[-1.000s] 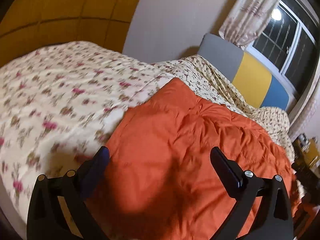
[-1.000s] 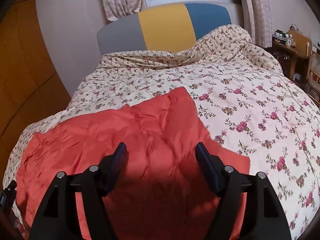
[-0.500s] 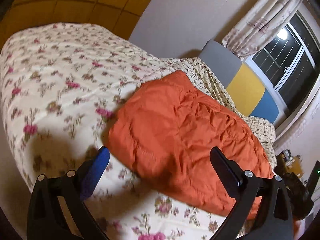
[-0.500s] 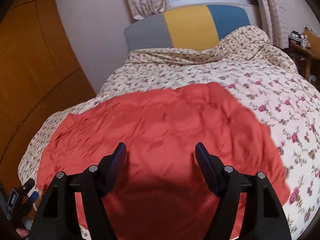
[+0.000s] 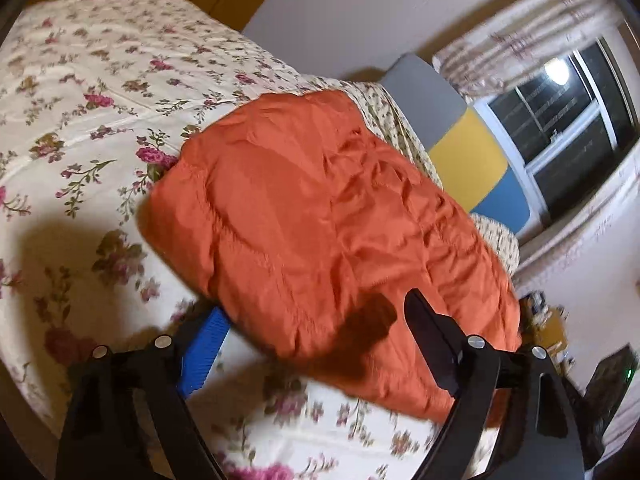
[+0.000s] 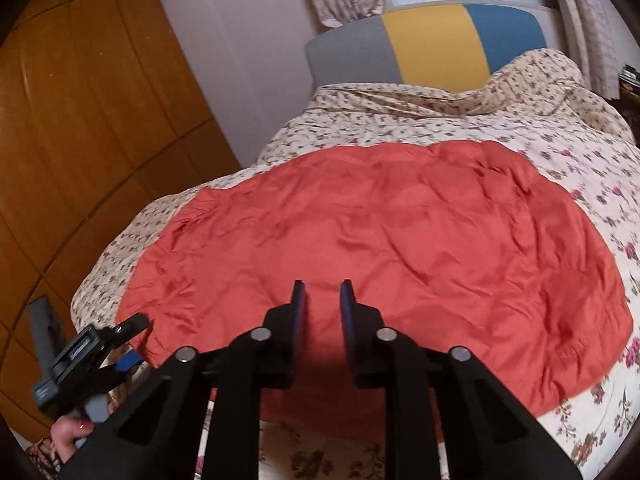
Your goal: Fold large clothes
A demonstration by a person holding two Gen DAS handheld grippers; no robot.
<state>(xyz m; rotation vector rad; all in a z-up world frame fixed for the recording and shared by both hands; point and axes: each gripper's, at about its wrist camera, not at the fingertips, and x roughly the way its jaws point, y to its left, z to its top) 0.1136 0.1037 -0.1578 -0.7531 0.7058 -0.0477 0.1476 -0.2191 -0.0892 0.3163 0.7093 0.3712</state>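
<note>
- Claws: my left gripper (image 5: 312, 336) stands wide open and grips nothing, one finger over the floral quilt (image 5: 80, 128), the other over the near edge of the orange garment (image 5: 320, 208); I judge it poised to straddle that edge, though whether it touches the cloth I cannot tell
- My right gripper (image 6: 322, 300) has its jaws drawn close with a narrow gap between the blue pads and no fabric caught; it hangs over the near middle of the orange garment (image 6: 380, 232), seemingly lined up to pinch it
- In the right wrist view my left gripper (image 6: 86, 356) sits at the garment's left near corner, so the two claws are spread along one edge, as a fold lifting that edge away from me would need
- Garment: it lies spread, puffy and creased, on top of the quilt, across the foot half of the bed
- Beyond it the quilt bunches up against the grey, yellow and blue headboard (image 6: 432, 40)
- Farthest: curtains (image 5: 532, 28) and a dark window (image 5: 568, 112)
</note>
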